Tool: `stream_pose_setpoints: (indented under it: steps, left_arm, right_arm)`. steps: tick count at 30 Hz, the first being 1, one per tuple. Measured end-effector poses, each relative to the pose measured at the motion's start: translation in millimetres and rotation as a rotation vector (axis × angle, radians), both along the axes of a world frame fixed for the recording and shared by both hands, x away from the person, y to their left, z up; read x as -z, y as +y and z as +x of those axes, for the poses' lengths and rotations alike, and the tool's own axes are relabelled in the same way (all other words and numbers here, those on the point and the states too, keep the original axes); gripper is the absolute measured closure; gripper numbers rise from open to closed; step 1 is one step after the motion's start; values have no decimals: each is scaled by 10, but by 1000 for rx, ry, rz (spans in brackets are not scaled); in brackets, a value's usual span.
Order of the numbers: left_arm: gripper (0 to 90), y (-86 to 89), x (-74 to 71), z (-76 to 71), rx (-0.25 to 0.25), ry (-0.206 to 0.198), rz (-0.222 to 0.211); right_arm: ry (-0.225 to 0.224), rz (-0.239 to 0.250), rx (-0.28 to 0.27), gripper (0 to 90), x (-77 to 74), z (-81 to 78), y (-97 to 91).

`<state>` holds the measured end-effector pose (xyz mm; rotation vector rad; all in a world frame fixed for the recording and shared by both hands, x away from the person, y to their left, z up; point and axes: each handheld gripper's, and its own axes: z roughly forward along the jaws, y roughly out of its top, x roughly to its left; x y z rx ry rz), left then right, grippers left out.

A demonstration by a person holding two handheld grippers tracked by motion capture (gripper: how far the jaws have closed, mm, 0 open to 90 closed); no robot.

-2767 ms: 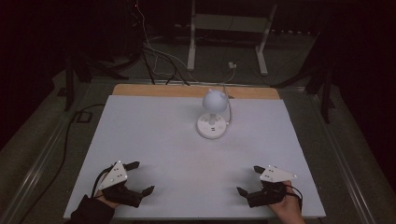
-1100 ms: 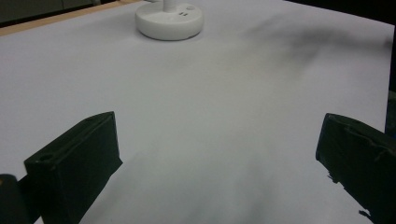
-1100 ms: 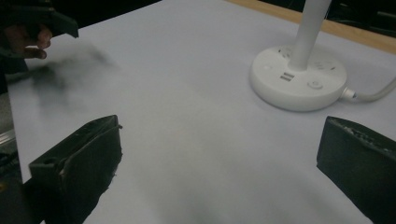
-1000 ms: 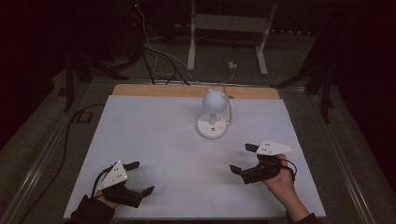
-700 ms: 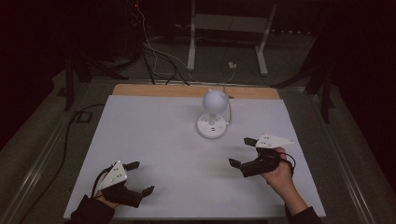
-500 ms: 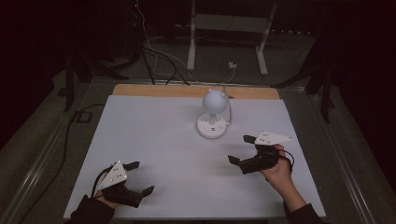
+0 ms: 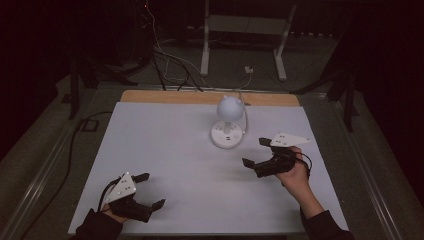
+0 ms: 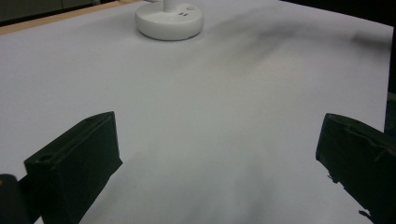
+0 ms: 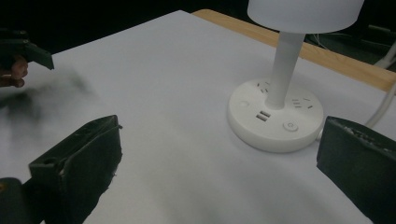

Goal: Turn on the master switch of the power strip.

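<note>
- Compared with the earlier pictures, the right gripper has moved forward from the near right corner of the table toward the lamp; it is now near the lamp's base, a little to the right and nearer the person.
- The left gripper has stayed at the near left corner, and the lamp has not moved.
- The lamp stands at the far middle of the table, close to the wooden edge.
- In the right gripper view the lamp lies ahead, between the two jaws but beyond their tips, not touching them (the round base is closer to the right jaw).
- In the left gripper view the lamp base is far ahead, well apart from the jaws.
- The lamp stands upright: its long axis is vertical, with the round head on top of a thin stem and a flat round base below. A button and sockets on the base face the right gripper.
- Both grippers have their jaws spread wide and hold nothing.
</note>
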<state>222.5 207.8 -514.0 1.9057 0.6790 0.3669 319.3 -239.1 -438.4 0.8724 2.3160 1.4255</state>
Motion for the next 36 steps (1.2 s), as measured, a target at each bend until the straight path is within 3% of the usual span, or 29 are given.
stream_pose_setpoints:
  steps: [21,27,31,36]
  left_arm:
    - [2,-1,3,0,2,0,2]
    - [2,-5,2,-2,7,-3,4]
    - [2,-4,1,1,7,-2,2]
    - [2,-4,1,3,10,-2,2]
  right_arm:
    - [22,16,-27,0,37,338,82]
    - [3,-36,-40,1,98,402,109]
    - [-57,-47,-30,0,142,440,98]
    - [-61,-18,-35,0,178,512,59]
